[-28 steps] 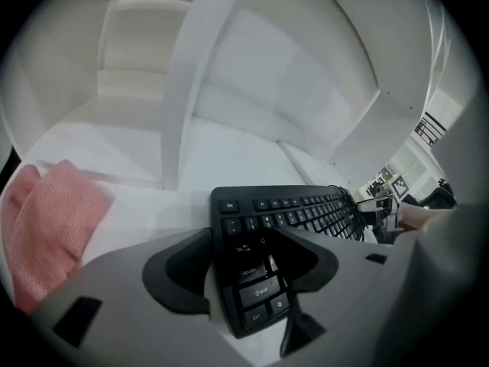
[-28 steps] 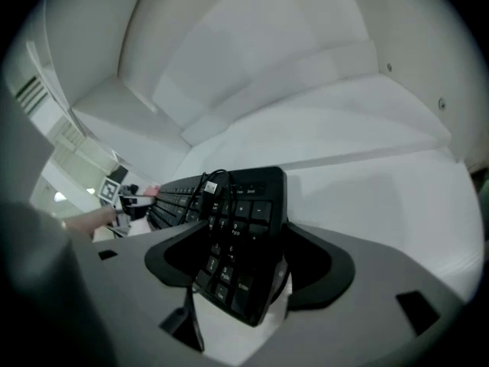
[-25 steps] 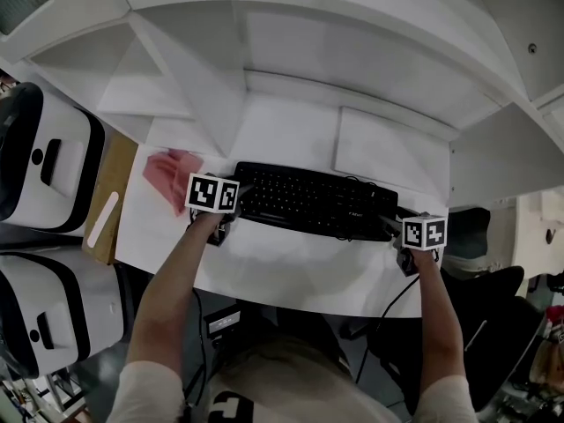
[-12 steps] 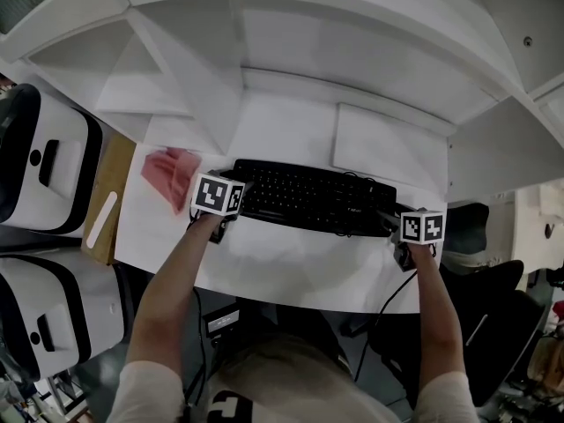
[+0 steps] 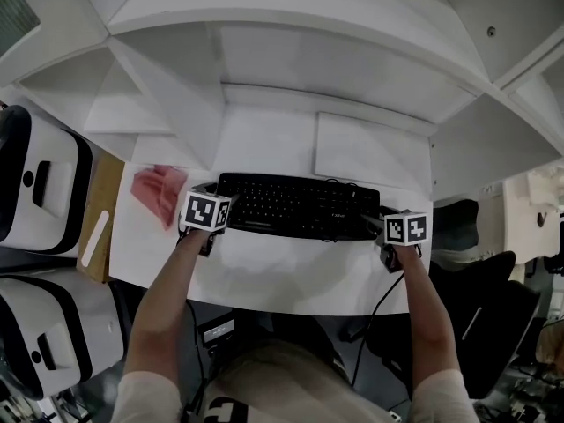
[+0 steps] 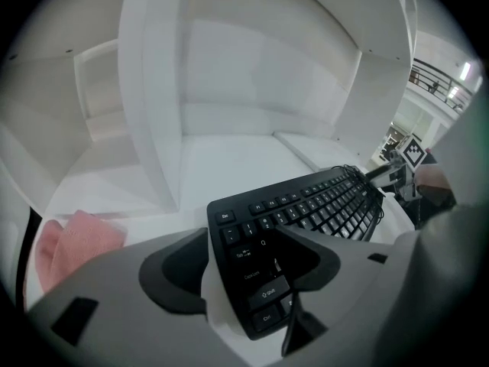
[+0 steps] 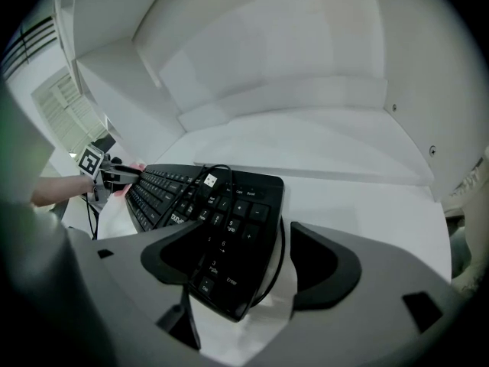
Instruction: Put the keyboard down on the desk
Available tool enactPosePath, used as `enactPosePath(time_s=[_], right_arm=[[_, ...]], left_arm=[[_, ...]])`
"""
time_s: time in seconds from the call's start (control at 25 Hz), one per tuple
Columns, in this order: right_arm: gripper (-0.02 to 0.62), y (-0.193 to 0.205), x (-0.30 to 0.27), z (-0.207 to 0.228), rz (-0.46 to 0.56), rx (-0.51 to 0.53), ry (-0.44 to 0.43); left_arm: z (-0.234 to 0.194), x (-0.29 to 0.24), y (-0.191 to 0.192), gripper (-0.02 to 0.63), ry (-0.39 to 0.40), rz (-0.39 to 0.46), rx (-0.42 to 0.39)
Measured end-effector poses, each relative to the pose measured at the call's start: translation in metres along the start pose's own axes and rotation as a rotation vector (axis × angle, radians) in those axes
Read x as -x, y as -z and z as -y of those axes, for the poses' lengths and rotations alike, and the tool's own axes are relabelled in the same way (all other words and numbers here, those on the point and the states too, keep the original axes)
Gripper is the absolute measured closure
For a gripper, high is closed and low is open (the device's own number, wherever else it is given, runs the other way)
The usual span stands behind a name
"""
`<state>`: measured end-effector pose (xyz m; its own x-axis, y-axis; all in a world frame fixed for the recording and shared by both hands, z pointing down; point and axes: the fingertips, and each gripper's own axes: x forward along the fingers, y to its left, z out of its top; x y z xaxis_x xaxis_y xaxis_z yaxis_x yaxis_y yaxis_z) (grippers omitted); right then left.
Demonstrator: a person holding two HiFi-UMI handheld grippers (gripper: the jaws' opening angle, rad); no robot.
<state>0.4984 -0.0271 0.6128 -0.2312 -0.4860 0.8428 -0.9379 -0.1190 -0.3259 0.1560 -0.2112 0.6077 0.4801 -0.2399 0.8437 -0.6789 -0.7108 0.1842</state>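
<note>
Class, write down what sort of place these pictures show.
Probably an office workstation: a white desk, white shelves behind it, and a black computer keyboard lying on the desk.

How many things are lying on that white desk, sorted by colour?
Black: 1, the keyboard
Pink: 1, the cloth
White: 1, the flat pad
Total: 3
</note>
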Motion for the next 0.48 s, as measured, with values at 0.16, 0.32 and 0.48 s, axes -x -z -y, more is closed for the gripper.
enactPosePath(time_s=[0.16, 0.32, 0.48], right_arm=[[0.244, -0.005, 0.012, 0.008, 0.085, -0.021, 0.061], [0.244, -0.013, 0.03, 0.013, 0.142, -0.033, 0.074], [0.245, -0.022, 0.044, -0.008, 0.227, -0.073, 0.012]], left_arm=[[-0.004, 0.01, -0.003, 0.326, -0.039, 0.034, -0.033], [-0.001, 0.021, -0.01, 0.327, -0.037, 0.075, -0.012], [0.0, 0.033, -0.011, 0.341, -0.036, 0.097, -0.006]])
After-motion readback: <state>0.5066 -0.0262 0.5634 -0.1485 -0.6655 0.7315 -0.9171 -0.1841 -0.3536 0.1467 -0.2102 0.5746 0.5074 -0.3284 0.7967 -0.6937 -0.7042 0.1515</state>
